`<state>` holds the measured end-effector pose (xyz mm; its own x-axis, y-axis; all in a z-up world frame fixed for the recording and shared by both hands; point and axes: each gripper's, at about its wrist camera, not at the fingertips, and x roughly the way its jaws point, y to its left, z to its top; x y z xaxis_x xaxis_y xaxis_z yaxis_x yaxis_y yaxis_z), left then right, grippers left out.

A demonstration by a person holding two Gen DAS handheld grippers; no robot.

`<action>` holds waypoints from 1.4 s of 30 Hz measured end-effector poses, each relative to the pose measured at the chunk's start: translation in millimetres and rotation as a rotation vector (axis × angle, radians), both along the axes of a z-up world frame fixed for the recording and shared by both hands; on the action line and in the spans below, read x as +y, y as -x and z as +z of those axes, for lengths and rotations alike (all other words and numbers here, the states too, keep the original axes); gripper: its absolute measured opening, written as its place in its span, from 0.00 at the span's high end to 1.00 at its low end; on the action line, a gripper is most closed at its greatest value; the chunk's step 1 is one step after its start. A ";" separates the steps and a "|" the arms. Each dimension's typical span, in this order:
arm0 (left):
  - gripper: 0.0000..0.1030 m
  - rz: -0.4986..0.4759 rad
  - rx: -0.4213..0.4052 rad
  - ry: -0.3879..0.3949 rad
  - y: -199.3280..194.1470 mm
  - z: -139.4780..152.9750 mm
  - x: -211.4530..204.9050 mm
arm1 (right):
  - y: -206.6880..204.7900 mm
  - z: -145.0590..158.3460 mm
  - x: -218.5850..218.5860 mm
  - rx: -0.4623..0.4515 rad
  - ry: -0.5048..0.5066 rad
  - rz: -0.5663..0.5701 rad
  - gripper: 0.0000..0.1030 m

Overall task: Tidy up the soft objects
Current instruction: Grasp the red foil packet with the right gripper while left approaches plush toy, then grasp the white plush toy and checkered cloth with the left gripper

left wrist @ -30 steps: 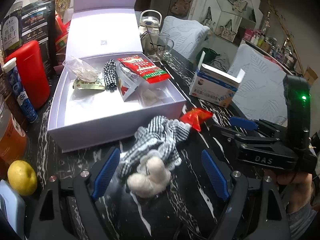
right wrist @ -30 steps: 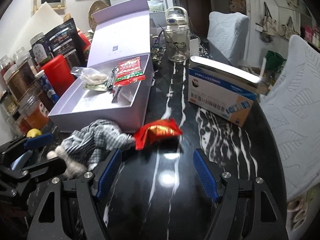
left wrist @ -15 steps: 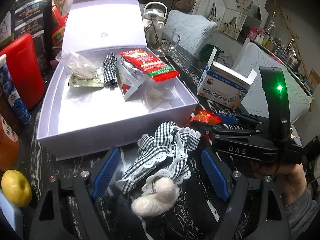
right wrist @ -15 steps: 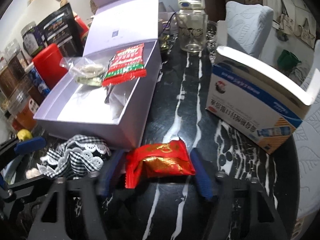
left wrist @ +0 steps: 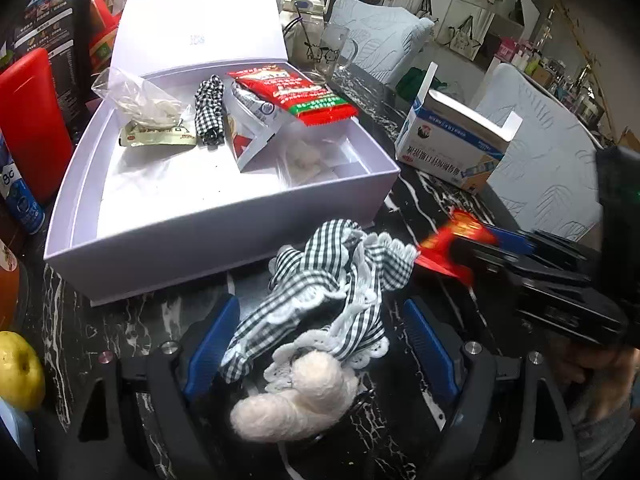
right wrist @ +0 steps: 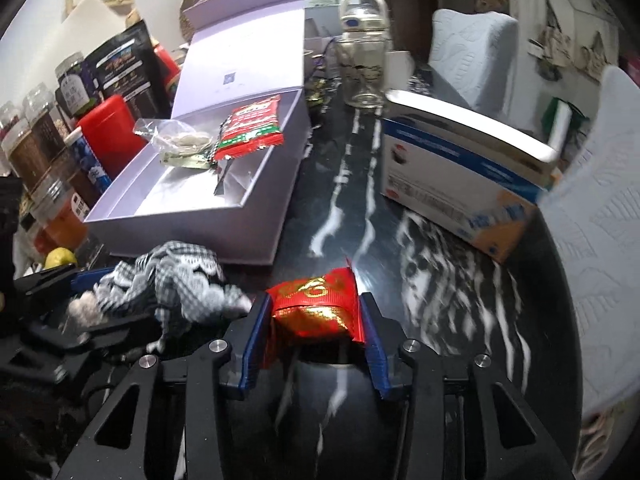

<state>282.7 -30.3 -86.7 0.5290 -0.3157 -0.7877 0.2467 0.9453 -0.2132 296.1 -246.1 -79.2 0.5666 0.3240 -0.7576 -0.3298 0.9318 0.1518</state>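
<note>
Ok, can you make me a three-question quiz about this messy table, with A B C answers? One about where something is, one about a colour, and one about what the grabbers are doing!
1. Where is the black-and-white checked cloth with the fluffy white pompom?
A. inside the box
B. on the dark marble table, in front of the pale lilac open box
C. on a chair

2. What colour is the small crinkly foil packet in the right gripper?
A. red with gold
B. blue
C. green

3. What is the left gripper doing?
A. squeezing the cloth
B. holding a lemon
C. standing open around the cloth

Answers: 1 B, the cloth lies outside the box's front wall. 2 A, red foil with gold print shows between the closing jaws, which already press its sides. 3 C, both blue pads stand apart from the cloth.
</note>
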 end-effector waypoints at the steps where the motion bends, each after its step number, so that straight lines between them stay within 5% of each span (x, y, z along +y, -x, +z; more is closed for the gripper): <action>1: 0.18 0.000 0.003 -0.007 -0.8 -2.0 -0.4 | 3.6 0.5 -2.5 0.002 -0.002 -0.007 0.58; 4: 0.21 0.018 0.034 -0.037 -3.7 -10.7 -2.6 | 18.1 1.0 -9.2 0.013 -0.008 -0.020 0.58; 9: 0.47 0.015 0.003 -0.061 0.8 -13.9 -5.9 | 40.9 0.3 -15.4 0.019 -0.020 -0.037 0.58; 12: 0.53 0.003 -0.021 -0.070 10.2 -12.1 -7.1 | 50.7 -2.1 -14.4 0.022 -0.008 -0.035 0.58; 28: 0.53 -0.045 0.021 -0.058 79.2 -3.5 5.3 | 103.3 -11.0 -3.9 0.037 -0.010 0.003 0.54; 30: 0.53 -0.043 0.021 -0.062 81.6 -3.3 7.2 | 106.5 -13.7 -0.6 0.048 -0.010 0.015 0.48; 32: 0.53 -0.034 0.022 -0.052 81.8 -3.6 10.9 | 107.0 -17.4 3.2 0.055 -0.009 0.026 0.25; 34: 0.53 -0.018 0.021 -0.044 81.0 -3.6 14.7 | 106.1 -17.9 6.0 0.057 -0.009 0.025 0.17; 42: 0.53 0.022 0.028 -0.022 79.2 -6.3 27.0 | 97.9 -21.3 20.2 0.057 0.099 0.032 0.15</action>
<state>203.5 -3.2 -92.9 0.5134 -0.2872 -0.8086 0.2205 0.9548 -0.1991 198.2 -226.0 -100.5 0.5122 0.2635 -0.8175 -0.3529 0.9323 0.0793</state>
